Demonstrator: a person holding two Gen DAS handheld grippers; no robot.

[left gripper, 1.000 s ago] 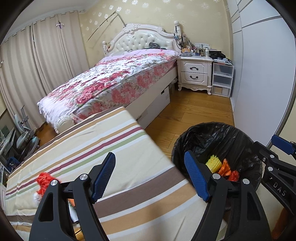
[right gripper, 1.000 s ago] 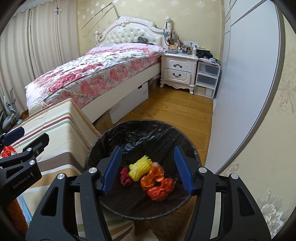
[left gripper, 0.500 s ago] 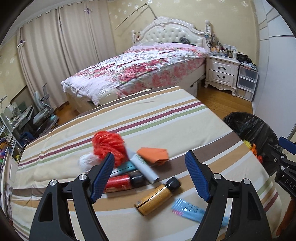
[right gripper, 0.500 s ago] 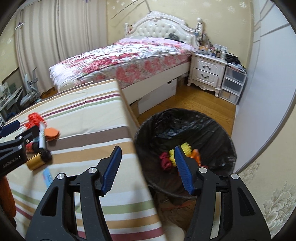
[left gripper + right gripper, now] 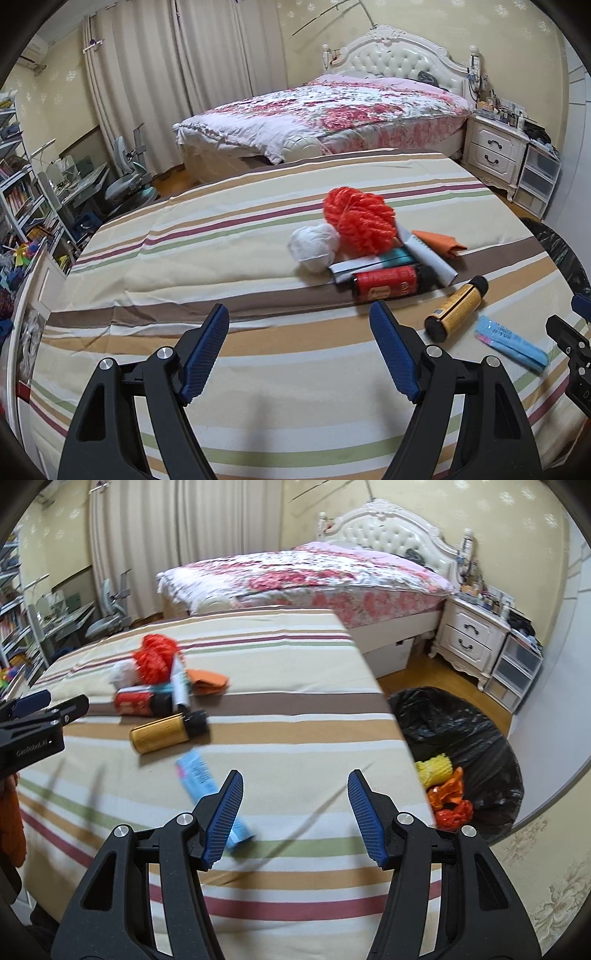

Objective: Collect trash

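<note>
A pile of trash lies on the striped table (image 5: 229, 258): a red net ball (image 5: 360, 219), a white wad (image 5: 314, 247), an orange paper (image 5: 439, 242), a white tube (image 5: 428, 256), a red bottle (image 5: 388, 283), a yellow bottle (image 5: 456, 308) and a blue packet (image 5: 511, 343). My left gripper (image 5: 299, 349) is open and empty, short of the pile. My right gripper (image 5: 293, 814) is open and empty over the table's near right part, its left finger just past the blue packet (image 5: 207, 786). The black-bagged bin (image 5: 476, 746) stands right of the table and holds yellow and orange trash.
A bed with a floral cover (image 5: 332, 107) stands behind the table. A white nightstand (image 5: 495, 151) and plastic drawers (image 5: 539, 181) are at the back right. Shelves, a desk and a chair (image 5: 125, 181) fill the left side.
Both grippers swung left from over the bin to over the table. The trash pile came into the left wrist view and moved closer. Both stayed open and empty.
</note>
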